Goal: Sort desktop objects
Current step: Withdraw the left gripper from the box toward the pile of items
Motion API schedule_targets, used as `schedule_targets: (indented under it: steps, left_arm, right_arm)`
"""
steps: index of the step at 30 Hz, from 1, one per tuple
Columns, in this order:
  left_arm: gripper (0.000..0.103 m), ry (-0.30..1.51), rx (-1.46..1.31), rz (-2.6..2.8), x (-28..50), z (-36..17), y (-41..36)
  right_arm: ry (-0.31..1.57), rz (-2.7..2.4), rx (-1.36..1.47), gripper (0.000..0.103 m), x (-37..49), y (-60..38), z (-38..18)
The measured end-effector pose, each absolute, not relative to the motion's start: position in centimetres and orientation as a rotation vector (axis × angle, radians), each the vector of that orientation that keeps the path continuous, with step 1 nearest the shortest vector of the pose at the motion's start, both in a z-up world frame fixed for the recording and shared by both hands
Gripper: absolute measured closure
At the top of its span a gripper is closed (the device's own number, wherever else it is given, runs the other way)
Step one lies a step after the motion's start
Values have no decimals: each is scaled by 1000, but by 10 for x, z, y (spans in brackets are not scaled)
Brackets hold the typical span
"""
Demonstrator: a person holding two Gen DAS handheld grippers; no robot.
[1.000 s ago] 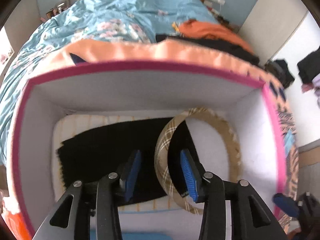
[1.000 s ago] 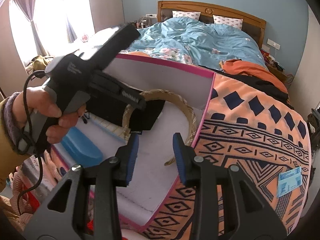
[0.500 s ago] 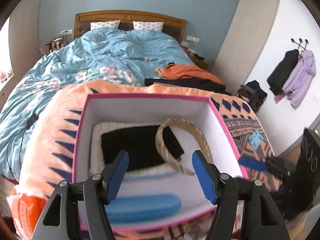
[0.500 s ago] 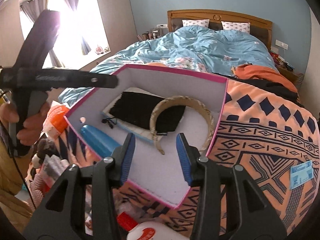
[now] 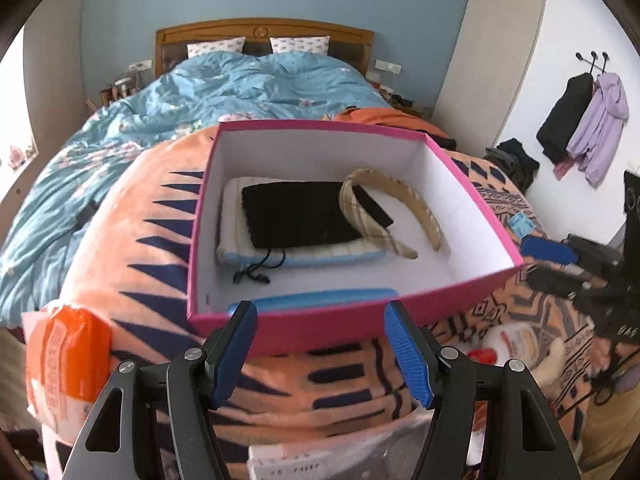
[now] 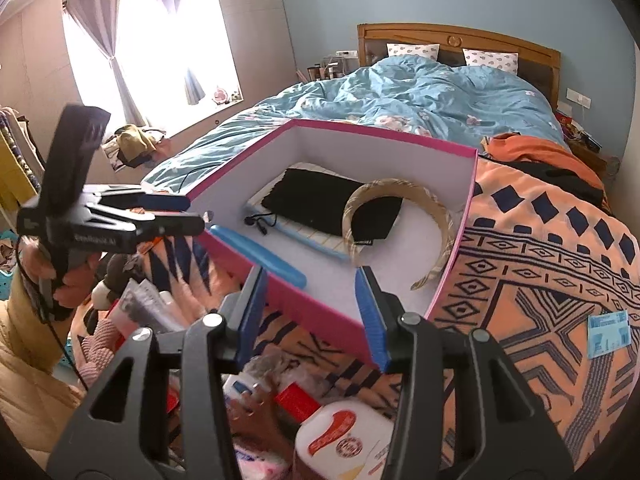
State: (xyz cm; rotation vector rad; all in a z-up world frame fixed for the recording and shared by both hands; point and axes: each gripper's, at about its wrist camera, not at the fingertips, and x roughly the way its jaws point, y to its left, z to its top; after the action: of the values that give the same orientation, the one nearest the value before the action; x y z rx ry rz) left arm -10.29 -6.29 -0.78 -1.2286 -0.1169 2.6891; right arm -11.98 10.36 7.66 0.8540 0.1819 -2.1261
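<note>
A pink-rimmed white box [image 5: 352, 320] [image 6: 316, 312] sits on an orange patterned blanket [image 5: 132, 216] [image 6: 532, 264]. Inside lie a plaid headband [image 5: 384, 216] [image 6: 400, 200], a black pouch [image 5: 296, 212] [image 6: 320, 200] on a striped pad, and a blue case [image 5: 320, 298] [image 6: 256, 256]. My left gripper [image 5: 324, 352] is open and empty, just in front of the box's near wall. My right gripper [image 6: 312, 312] is open and empty at the box's near corner. The left gripper also shows in the right wrist view [image 6: 168, 212].
A white bottle with a red logo [image 6: 344, 440] and loose packets lie below the box. An orange packet [image 5: 68, 352] lies at the blanket's left. A blue card [image 6: 608, 332] lies on the blanket at right. A bed with a blue duvet [image 5: 224, 88] is behind.
Both grippers have drawn back out of the box and toward me. The left gripper's jaws have opened wide, leaving the headband lying in the box.
</note>
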Motion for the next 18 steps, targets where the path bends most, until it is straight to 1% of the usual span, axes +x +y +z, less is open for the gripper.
schedule_targets:
  steps: [9, 18]
  left_arm:
    - [36, -104, -1184, 2685, -64, -11, -60]
    - [36, -116, -1211, 2701, -31, -23, -70]
  right_arm:
    - [156, -2111, 849, 54, -93, 111, 78]
    - [126, -2087, 822, 53, -62, 120, 88]
